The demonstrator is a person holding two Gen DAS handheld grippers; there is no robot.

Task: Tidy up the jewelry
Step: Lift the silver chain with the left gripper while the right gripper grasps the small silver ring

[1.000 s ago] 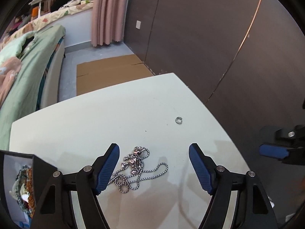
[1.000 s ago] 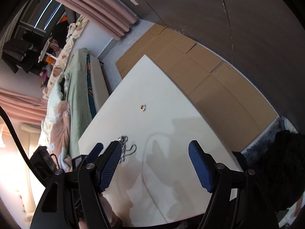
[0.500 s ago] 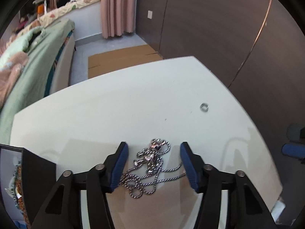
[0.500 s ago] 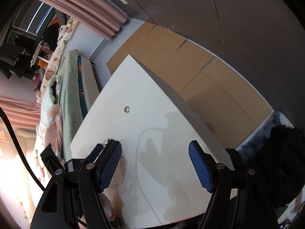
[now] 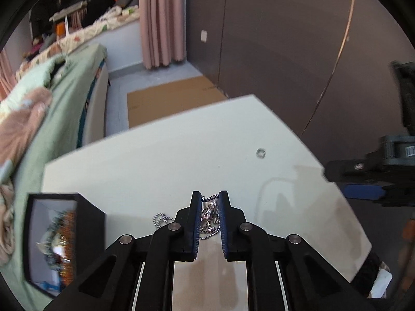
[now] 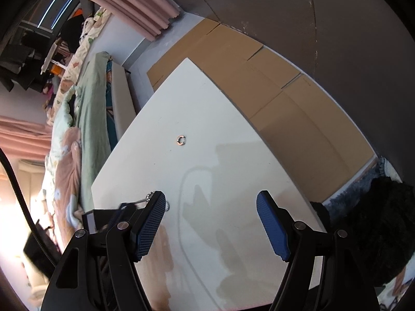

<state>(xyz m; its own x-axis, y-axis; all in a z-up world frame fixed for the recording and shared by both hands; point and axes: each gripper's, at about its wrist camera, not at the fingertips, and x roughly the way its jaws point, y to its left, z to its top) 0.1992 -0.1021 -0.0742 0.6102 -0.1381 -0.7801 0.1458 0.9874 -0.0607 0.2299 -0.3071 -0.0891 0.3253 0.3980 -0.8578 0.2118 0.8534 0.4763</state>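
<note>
A silver chain necklace [image 5: 210, 213] with a pendant lies bunched on the white table [image 5: 155, 155]. My left gripper [image 5: 210, 199] is closing its jaws around it, and the blue pads pinch the bunched chain; a loop [image 5: 162, 218] trails out to the left. A small silver ring [image 5: 260, 153] lies farther off to the right, also seen ahead of my right gripper [image 6: 211, 202] as the ring [image 6: 181, 140]. The right gripper hovers over the table, open, with nothing between its fingers. One of its blue pads [image 5: 363, 191] shows at the right edge of the left wrist view.
A black open box [image 5: 59, 235] holding colourful jewelry stands at the table's near left. A bed with green and pink bedding [image 5: 52, 98] runs along the left. Flat cardboard [image 6: 272, 83] covers the floor beyond the table, before a dark wall [image 5: 285, 39].
The left gripper's jaws have come together from wide apart onto the necklace, and its view has shifted closer over it. The right gripper stays open and has drifted slightly.
</note>
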